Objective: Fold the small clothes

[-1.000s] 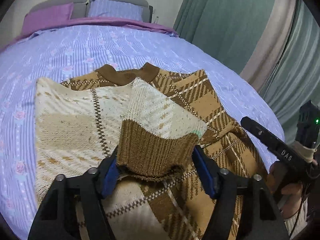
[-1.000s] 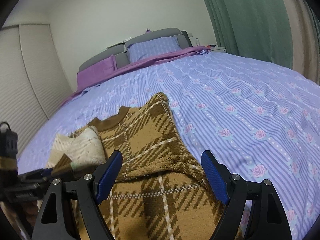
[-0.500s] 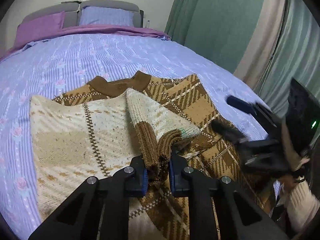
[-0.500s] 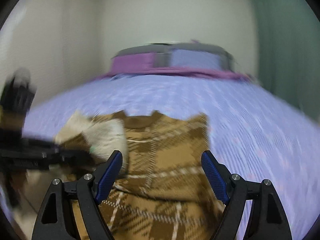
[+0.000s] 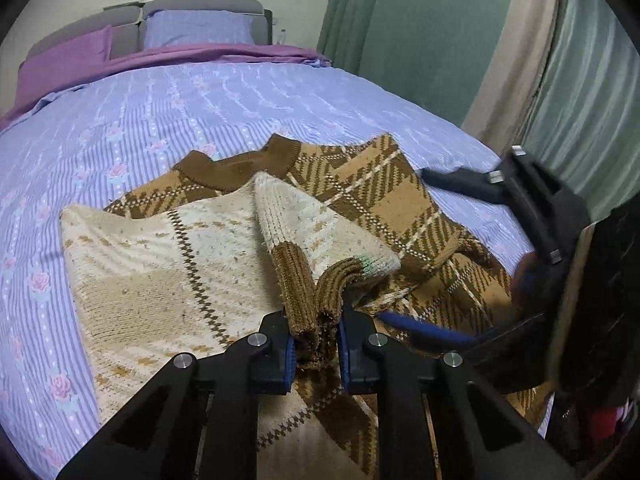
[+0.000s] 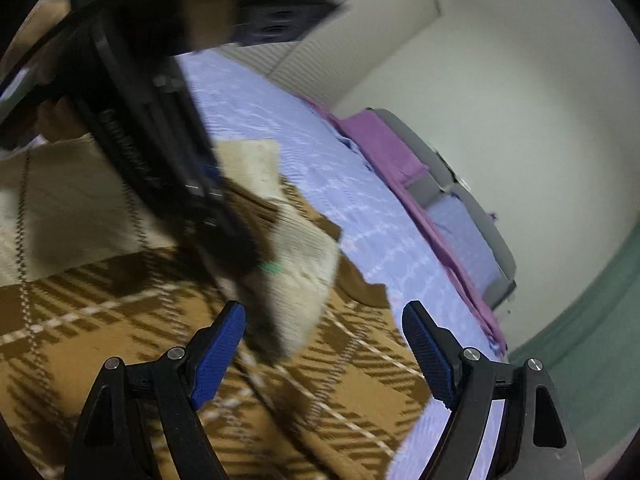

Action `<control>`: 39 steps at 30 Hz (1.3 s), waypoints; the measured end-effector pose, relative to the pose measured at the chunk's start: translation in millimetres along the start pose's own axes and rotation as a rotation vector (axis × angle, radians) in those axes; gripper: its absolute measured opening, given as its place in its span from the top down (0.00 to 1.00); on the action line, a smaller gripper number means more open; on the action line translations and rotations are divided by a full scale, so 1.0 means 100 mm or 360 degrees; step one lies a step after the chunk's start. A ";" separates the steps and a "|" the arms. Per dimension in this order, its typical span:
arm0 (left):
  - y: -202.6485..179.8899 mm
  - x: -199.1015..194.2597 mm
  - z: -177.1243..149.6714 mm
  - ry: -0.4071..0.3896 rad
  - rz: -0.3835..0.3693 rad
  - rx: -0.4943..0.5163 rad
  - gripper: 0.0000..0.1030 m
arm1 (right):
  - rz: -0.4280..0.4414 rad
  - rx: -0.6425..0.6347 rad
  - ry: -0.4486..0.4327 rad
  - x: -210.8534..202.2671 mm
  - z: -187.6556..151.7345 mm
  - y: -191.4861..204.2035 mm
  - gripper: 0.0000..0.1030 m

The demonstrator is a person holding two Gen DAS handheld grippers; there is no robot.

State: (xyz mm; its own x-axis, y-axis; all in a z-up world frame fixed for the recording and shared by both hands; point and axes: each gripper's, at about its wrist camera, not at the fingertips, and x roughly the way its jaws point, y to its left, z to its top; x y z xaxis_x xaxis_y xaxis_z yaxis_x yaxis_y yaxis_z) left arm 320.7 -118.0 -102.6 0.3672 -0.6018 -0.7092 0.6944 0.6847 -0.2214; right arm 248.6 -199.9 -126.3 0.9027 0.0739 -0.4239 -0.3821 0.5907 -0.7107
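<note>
Cuff pinched in L tongs, R tongs prob. clear.

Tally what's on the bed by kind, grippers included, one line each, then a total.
Sweaters: 1, the brown plaid sweater, one sleeve folded over it
Pillows: 2, a purple pillow and a lilac pillow
Grippers: 2, the left gripper shut on the sleeve cuff, the right gripper open
Total: 5
</note>
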 end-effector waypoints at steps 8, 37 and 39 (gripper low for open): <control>-0.01 -0.10 -0.04 0.0005 0.0017 0.0045 0.77 | 0.0227 0.0171 0.0018 0.31 0.03 0.07 0.79; 0.67 -0.29 -0.38 -0.0011 0.0495 -0.0333 0.37 | 0.0283 0.2940 -0.0227 0.06 -1.11 -0.51 0.84; 0.68 -0.30 -0.41 -0.0033 0.0453 -0.0369 0.43 | 0.0254 0.2962 -0.0196 0.05 -1.18 -0.52 0.83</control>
State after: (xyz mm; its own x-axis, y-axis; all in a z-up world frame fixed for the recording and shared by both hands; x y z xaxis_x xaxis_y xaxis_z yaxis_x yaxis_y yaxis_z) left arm 331.7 -36.8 -123.7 0.5398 -0.3805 -0.7509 0.4047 0.8995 -0.1649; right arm 249.9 -324.9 -158.2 0.9246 0.2098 -0.3180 0.1473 0.5728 0.8063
